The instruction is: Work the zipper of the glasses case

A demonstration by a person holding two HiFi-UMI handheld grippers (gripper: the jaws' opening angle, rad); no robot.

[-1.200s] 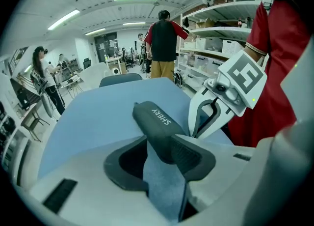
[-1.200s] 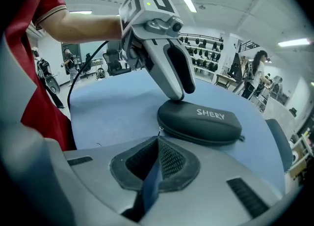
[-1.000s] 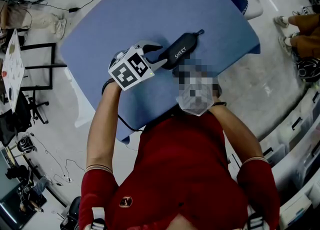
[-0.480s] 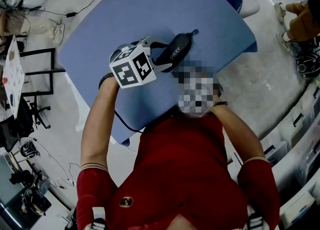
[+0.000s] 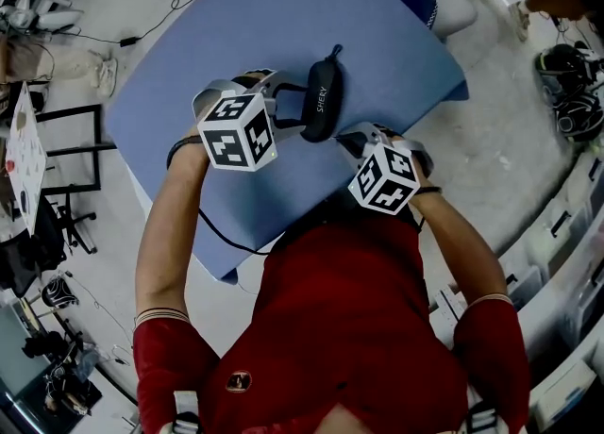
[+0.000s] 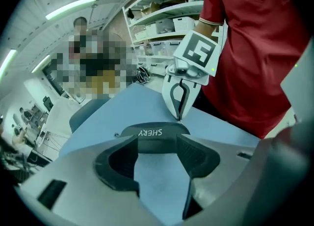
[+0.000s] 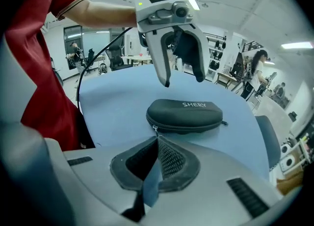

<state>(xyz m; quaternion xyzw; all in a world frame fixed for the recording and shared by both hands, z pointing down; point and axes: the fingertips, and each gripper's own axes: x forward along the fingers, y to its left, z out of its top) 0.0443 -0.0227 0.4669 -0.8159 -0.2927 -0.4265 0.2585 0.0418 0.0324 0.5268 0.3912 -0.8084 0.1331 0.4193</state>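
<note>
Left to right over the blue table (image 5: 189, 64) I count two tools and one case: my left gripper (image 5: 298, 109), jaws just opened wide and gripping nothing, the zipped glasses case (image 5: 324, 100) just beyond their tips, then my right gripper (image 5: 343, 140), pressed together and empty, near the zipper pull (image 7: 155, 130).

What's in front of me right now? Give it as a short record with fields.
Surface: blue table
Glasses case: black, lying flat, looks zipped shut
Zipper pull: at the case's end nearer the person
Left hand-held gripper: jaws have just been opening, apart over the case, nothing between them
Right hand-held gripper: shut, empty, tip near the case
</note>
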